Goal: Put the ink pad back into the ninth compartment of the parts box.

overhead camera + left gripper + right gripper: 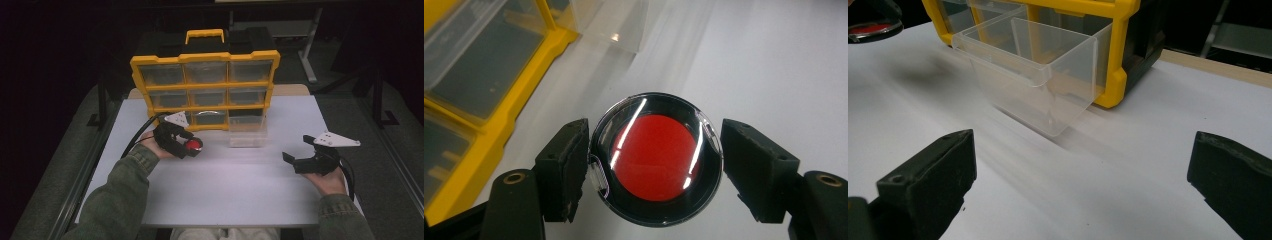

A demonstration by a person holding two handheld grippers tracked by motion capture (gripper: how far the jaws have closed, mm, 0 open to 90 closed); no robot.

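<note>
My left gripper is shut on a round black-rimmed case with a red inside, held a little above the white table, left of centre. In the left gripper view both pads press the case from either side, with the red face toward the camera. A clear plastic drawer stands pulled out of the bottom right slot of the yellow organizer. My right gripper stands open at the right with nothing between its jaws, which point toward the drawer. The red case shows at the top left of the right gripper view.
The yellow organizer stands upright at the back of the white table with several clear drawers and a yellow handle on top. A wooden board edge runs behind it. Dark floor and a table leg lie beyond.
</note>
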